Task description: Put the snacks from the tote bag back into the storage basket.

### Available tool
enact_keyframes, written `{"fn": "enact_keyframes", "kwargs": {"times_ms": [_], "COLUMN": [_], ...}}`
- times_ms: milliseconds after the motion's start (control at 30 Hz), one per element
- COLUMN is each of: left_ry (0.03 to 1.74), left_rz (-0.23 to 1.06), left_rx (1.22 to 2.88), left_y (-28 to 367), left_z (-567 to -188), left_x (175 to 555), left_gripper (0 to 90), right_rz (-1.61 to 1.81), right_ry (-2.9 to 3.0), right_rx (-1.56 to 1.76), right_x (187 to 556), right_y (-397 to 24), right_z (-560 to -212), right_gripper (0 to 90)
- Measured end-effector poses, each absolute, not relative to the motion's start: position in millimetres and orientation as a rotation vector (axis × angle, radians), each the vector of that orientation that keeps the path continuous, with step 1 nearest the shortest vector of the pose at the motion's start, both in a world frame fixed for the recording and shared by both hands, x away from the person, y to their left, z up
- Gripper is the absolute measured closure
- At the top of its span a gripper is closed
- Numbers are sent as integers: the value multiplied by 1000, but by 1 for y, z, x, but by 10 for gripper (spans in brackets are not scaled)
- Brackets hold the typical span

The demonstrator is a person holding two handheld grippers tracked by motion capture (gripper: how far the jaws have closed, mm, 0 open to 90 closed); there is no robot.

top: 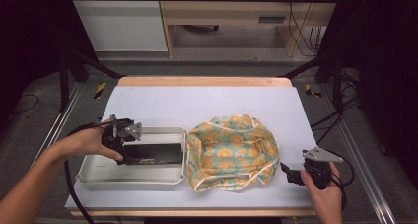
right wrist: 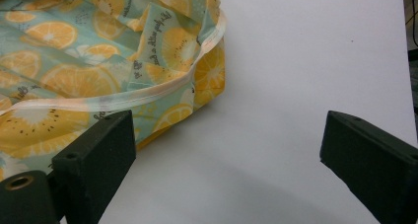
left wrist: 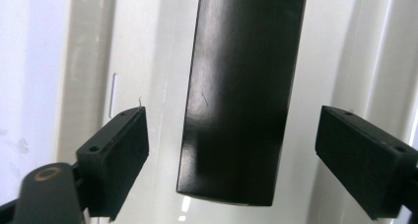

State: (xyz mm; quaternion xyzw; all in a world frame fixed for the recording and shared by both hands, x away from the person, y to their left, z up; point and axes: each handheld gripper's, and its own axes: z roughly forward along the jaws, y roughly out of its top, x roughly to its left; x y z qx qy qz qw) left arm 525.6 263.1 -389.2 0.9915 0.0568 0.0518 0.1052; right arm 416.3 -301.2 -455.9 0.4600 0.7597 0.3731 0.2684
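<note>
Left gripper agape around black box — far end cropped

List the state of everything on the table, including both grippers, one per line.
Black box: lying in the tray, not gripped.
White tray: upright, holding the box.
Orange-print fabric bag: mouth open, slumped.
Left gripper: open, pads clear of the box.
Right gripper: open, nothing between its pads.

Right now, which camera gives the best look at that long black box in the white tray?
The left gripper view: the black box lies close up between that gripper's open jaws. The high view shows it small inside the white tray.
</note>
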Motion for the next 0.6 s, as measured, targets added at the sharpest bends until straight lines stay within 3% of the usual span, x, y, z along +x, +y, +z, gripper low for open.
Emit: {"fn": "enact_keyframes", "kwargs": {"times_ms": [600], "left_ry": [288], "left_rz": [300], "left_rx": [2764], "left_y": [241], "left_z": [-358], "left_x": [509], "left_gripper": [70], "right_rz": [1013], "right_ry": [2044], "right_rx": [1246], "right_x": [416], "right_y": [-301], "right_z": [-455], "right_gripper": [73]}}
